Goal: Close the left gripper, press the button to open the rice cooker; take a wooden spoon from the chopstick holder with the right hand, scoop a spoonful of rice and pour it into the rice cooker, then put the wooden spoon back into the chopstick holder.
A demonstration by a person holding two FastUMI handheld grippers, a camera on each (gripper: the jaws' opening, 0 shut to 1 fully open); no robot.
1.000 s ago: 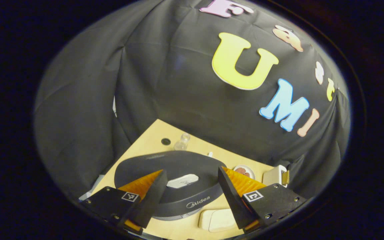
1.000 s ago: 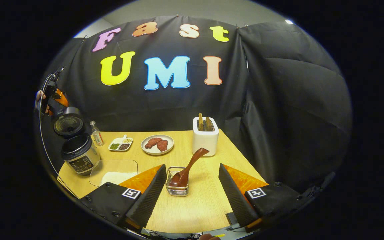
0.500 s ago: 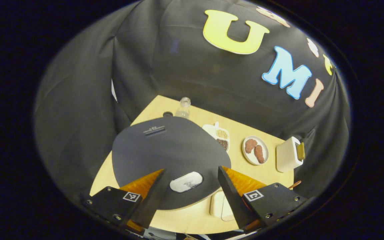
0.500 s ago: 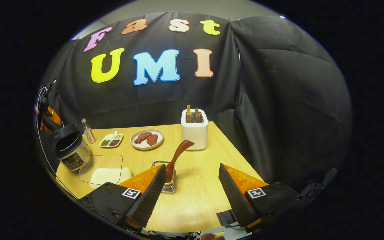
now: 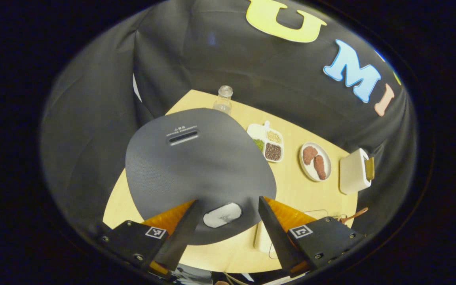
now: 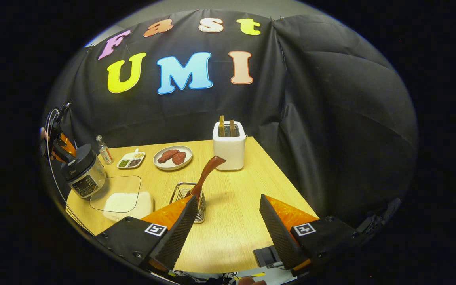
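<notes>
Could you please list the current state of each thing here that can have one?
Rice cooker: lid shut.
Wooden spoon: standing tilted in the chopstick holder.
Toaster: two slices sticking up.
Left hand-held gripper: open, above the cooker's button.
Right hand-held gripper: open, empty.

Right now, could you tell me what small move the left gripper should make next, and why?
Probably shut the left gripper: its fingers stand apart above the cooker's closed lid, with the button between them, and a shut tip would likely press it better. The spoon sits in the holder.
</notes>
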